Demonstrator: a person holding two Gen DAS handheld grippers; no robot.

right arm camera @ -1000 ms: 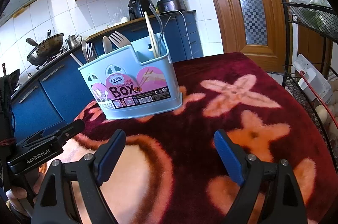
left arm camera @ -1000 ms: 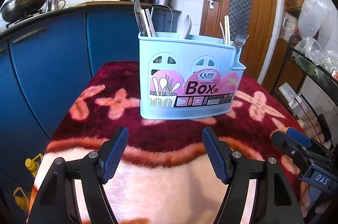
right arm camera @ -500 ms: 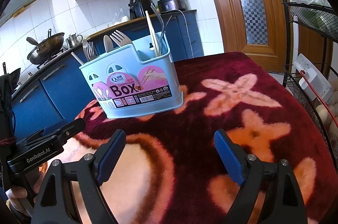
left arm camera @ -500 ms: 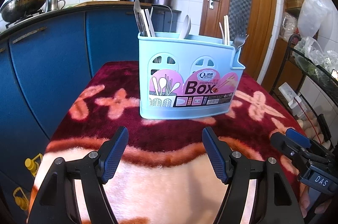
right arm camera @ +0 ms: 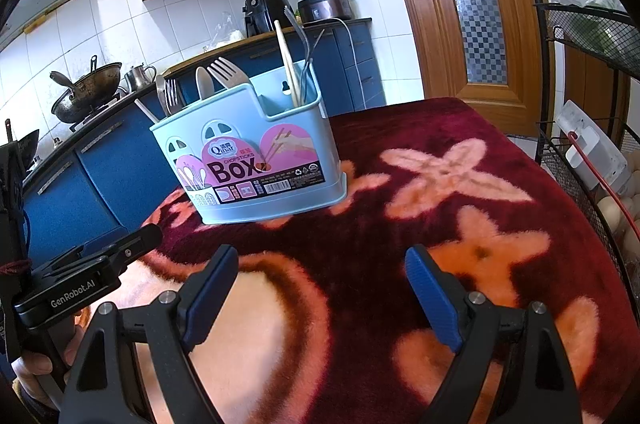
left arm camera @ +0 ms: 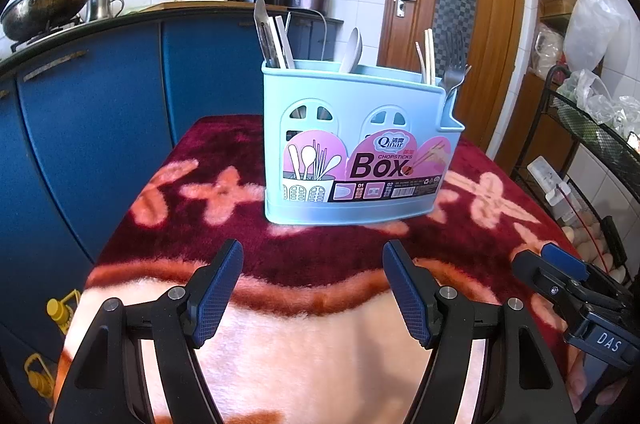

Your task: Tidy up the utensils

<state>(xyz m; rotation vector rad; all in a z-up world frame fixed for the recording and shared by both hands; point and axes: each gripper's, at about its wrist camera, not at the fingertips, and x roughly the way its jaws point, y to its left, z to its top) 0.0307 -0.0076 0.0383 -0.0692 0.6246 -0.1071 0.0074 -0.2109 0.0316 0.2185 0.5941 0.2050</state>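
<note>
1. A pale blue utensil caddy (left arm camera: pixel 356 148) is standing upright on the table, toward its far edge, with a pink label facing both cameras.
2. The label is reading "Qinar" up top, "CHOPSTICKS" in small letters, then a big dark "Box"; the fine print and barcode strip along the bottom are too small to make out.
3. Sticking out of the caddy: tongs (left arm camera: pixel 266 36) in the left end compartment, a spoon (left arm camera: pixel 352 48) in the middle, chopsticks (left arm camera: pixel 428 56) and a fork (left arm camera: pixel 454 74) at the right end as the left wrist view shows it.
4. The table is wearing a plush maroon blanket (right arm camera: pixel 460 224) with pink-orange flower shapes.
5. The left gripper (left arm camera: pixel 314 288) is hovering over the near edge of the table, jaws spread wide, nothing between the blue pads, well short of the caddy.
6. Its side plate is showing "GenRobot.AI" in the right wrist view.
7. The right gripper (right arm camera: pixel 320 298) is hanging over the blanket too, jaws wide apart and bare, touching nothing.
8. A tag reading "DAS" is showing on its body in the left wrist view.
9. Behind, a wok (left arm camera: pixel 48 2) is sitting on the stove, and an air fryer (right arm camera: pixel 266 10) is standing on the blue counter.
</note>
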